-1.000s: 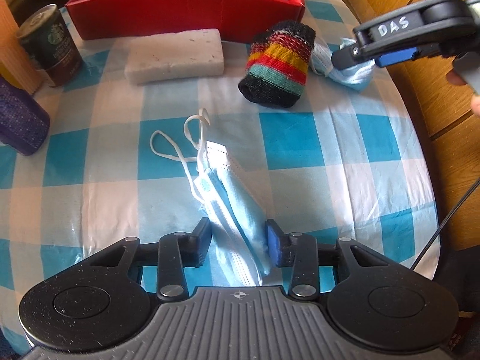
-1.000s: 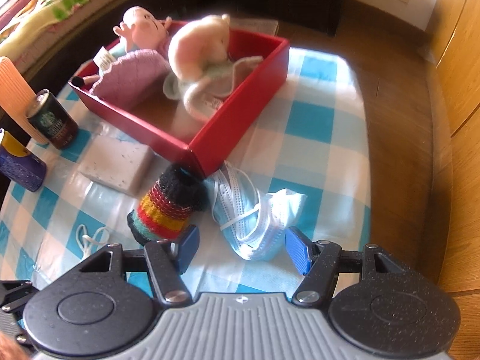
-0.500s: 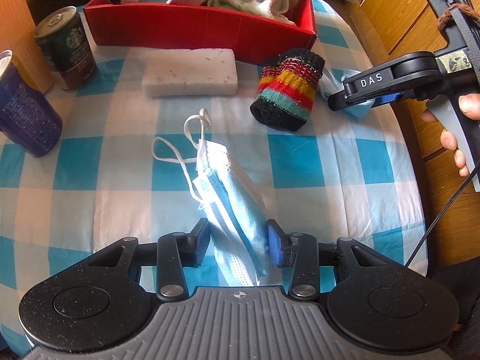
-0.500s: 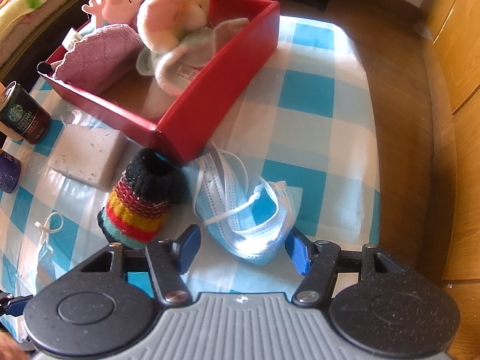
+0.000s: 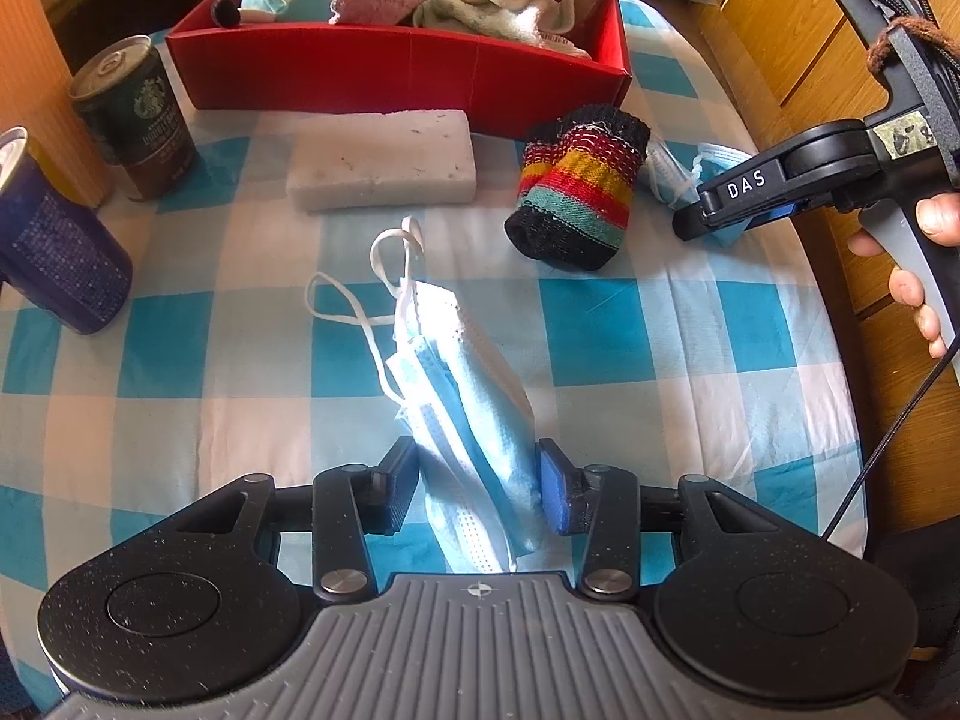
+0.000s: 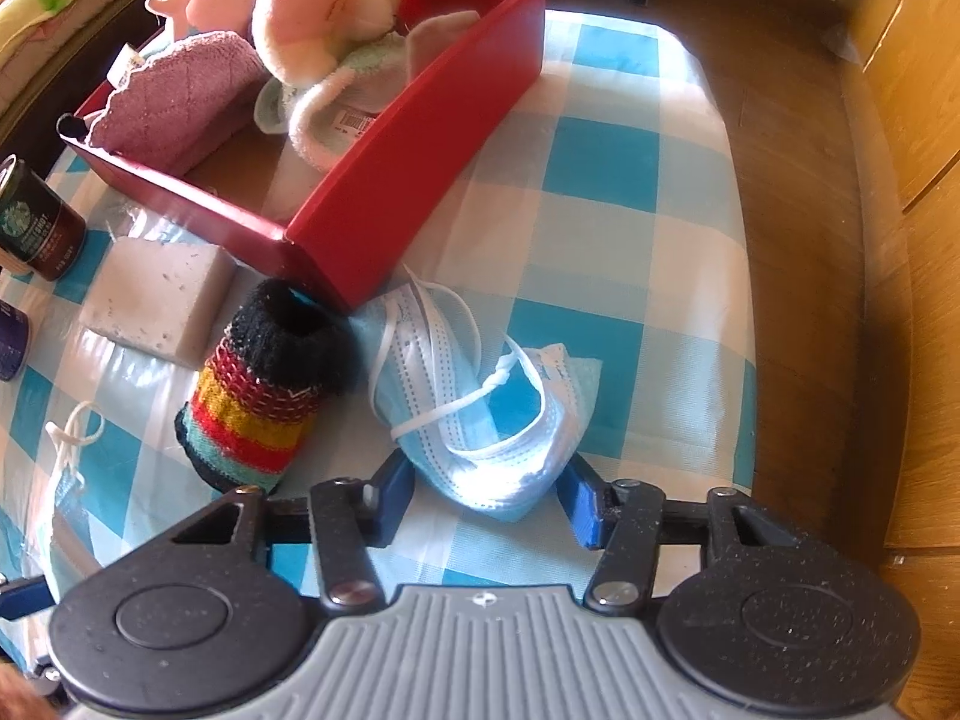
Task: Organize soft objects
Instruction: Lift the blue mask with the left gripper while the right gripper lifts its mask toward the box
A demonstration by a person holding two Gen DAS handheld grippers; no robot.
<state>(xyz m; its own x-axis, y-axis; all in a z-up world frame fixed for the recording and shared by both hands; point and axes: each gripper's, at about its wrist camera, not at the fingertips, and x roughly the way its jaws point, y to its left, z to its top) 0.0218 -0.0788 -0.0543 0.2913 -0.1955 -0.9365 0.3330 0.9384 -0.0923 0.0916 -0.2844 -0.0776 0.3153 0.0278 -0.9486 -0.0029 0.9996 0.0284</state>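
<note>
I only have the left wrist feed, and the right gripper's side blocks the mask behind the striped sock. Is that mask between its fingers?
Observer: Yes. In the right wrist view the crumpled mask lies between the fingers of the right gripper. Its jaws are closing, and the pads do not clearly press the mask yet.
Operator: Is the mask up against anything?
Observer: Its far end lies against the near corner of the red box.
Operator: Any room left in that box?
Observer: Yes, bare floor shows in the near corner, in front of the plush toy.
</note>
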